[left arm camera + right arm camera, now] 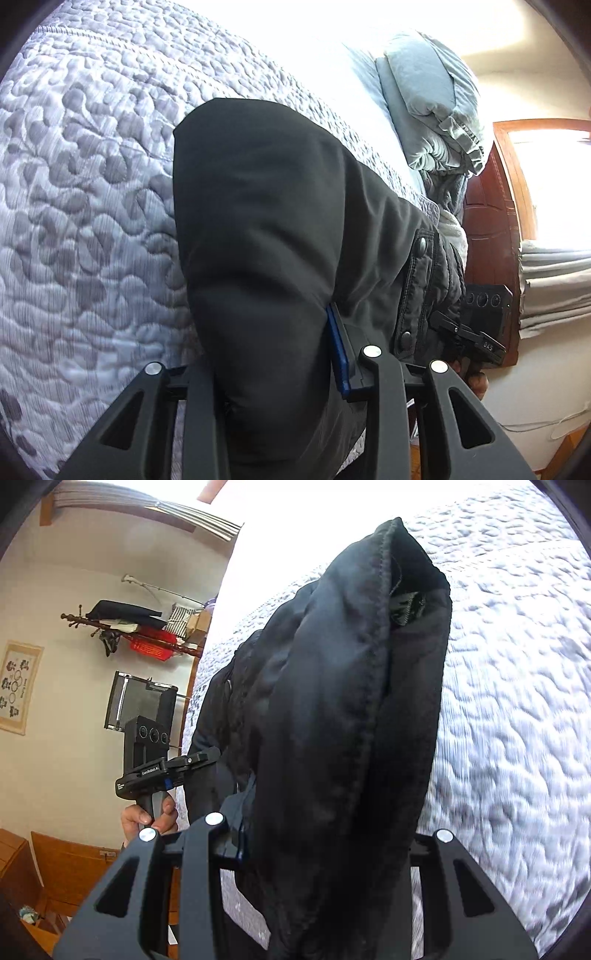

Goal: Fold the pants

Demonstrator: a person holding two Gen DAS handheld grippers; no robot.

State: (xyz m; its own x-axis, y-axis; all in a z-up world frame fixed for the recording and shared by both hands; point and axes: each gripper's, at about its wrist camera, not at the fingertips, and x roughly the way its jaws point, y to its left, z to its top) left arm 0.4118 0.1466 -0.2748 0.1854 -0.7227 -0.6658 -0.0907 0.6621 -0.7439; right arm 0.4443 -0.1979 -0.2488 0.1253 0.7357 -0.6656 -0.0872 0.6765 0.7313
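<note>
Item: black padded fabric pants (266,221) with snap-button pocket flaps. Location: being held up over the grey-and-white quilted leaf-pattern bedspread (85,184), one bunched portion in each gripper, the cloth between them hanging toward the bed. Whether any part is touching the bedspread cannot be told.

Left gripper (280,369), black two-finger tool with blue pads: clenching on a thick fold of the pants, the blue pad (338,350) pressing against the cloth. The grip is probably taken on a bulky edge so that the padded layers are not slipping apart.

Right gripper (325,853), same make: clamping a bundle of the pants, with a stitched seam (373,686) running up the middle and a hemmed opening (410,605) standing at the top. In my judgement this end is being carried upright to keep the layers aligned.

Both tools are sitting close together; each wrist view is showing the other unit just beside the garment, with the person's left hand (147,818) wrapping its handle. This is suggesting that the two ends are being brought together, one half over the other.

Also present: pale blue ruffled pillow (432,103) at the bed's far end; reddish-brown wooden door (491,229); wall rack with red basket (151,646).
</note>
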